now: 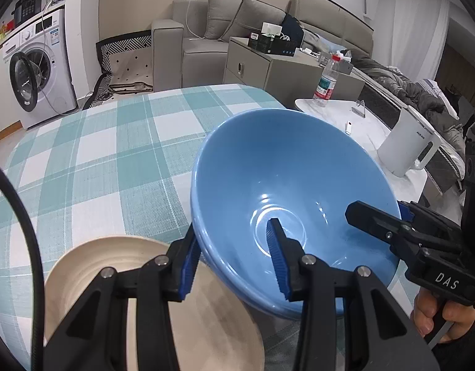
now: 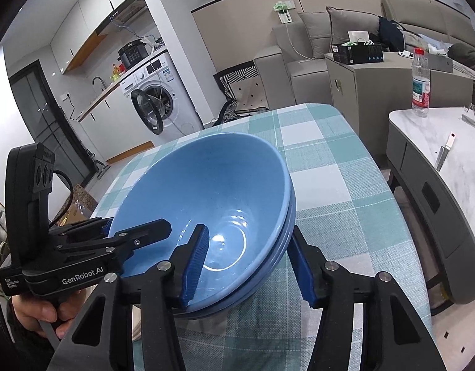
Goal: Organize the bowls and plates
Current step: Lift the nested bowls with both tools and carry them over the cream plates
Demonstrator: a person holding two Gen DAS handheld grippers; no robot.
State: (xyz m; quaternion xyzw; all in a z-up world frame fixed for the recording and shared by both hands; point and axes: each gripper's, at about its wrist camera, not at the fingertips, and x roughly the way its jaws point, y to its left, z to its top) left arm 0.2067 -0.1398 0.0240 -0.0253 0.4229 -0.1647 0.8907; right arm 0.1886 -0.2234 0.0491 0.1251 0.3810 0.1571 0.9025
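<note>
A nested stack of blue bowls [image 1: 283,170] [image 2: 206,185] is over the teal-and-white checked tablecloth [image 1: 98,154]. My left gripper [image 1: 234,262] [image 2: 135,228] is shut on the stack's near-left rim, one finger inside and one outside. On the opposite rim my right gripper [image 2: 249,266] [image 1: 376,213] grips the same way, its blue pads against the stacked walls. A beige ribbed plate [image 1: 92,266] lies on the cloth below my left gripper, partly hidden by its fingers. Whether the stack rests on the table I cannot tell.
A white side table [image 2: 453,160] to the right carries a water bottle [image 2: 420,89] and a white kettle [image 1: 407,148]. Beyond the table's far edge are a grey sofa [image 1: 206,31] and a washing machine [image 1: 36,74]. A hand [image 1: 429,318] holds the right gripper's handle.
</note>
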